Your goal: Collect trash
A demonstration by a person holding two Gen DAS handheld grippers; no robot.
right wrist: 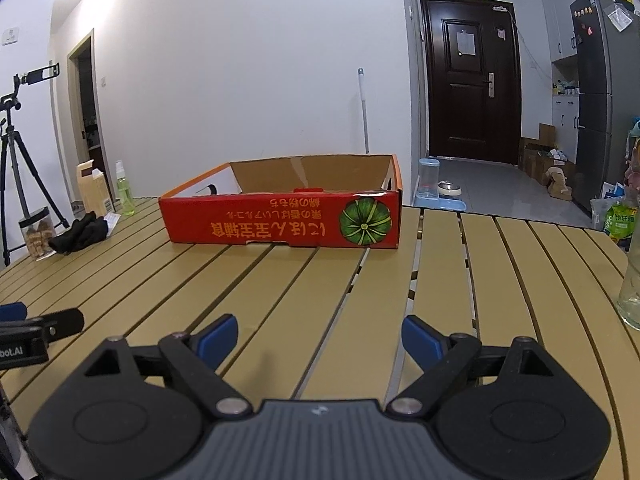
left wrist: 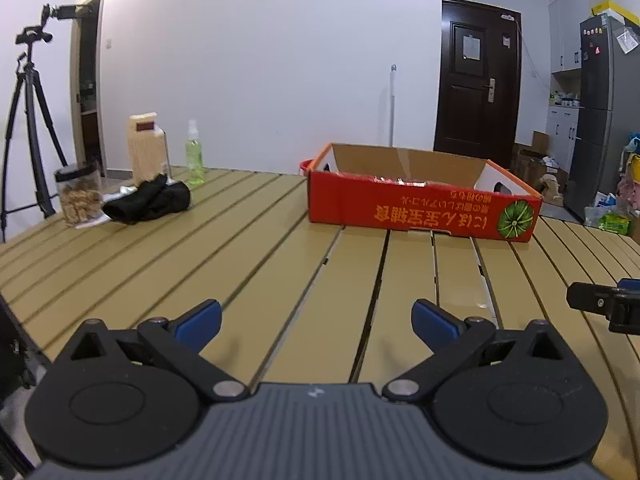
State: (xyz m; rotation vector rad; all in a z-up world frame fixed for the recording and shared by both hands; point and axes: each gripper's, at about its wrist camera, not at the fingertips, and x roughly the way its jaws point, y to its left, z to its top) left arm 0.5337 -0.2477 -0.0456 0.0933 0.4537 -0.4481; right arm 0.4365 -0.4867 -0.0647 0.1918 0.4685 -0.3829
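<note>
Red cardboard box (right wrist: 288,216): shallow, open-topped, stood on the slatted worktop (right wrist: 280,300) well ahead of both claws; printed side with a green pumpkin picture faced them. Its near wall hid most of the floor of the box; from the left wrist view only a strip of something red and shiny (left wrist: 396,180) showed above the rim, too little to identify.

Left claw (left wrist: 316,320): jaws spread wide, blue pads apart, nothing between them, only bare worktop.

Right claw (right wrist: 318,338): likewise wide open and empty. Each claw's tip appeared at the edge of the other's view, cut off.

Clear jar (left wrist: 78,196): far ahead and left of the left claw, dark lid on, filled with pale brown pieces, kind not discernible.

Black bundle (left wrist: 150,200): cloth-like, just beside the jar, lying on a silvery sheet partly hidden beneath it.

Beige carton (left wrist: 144,148) and green spray bottle (left wrist: 195,156): upright behind the bundle.

Clear glass vessel (right wrist: 632,284): right of the right claw, cut off by the frame edge; contents unclear.

No loose trash could be made out on the worktop.
</note>
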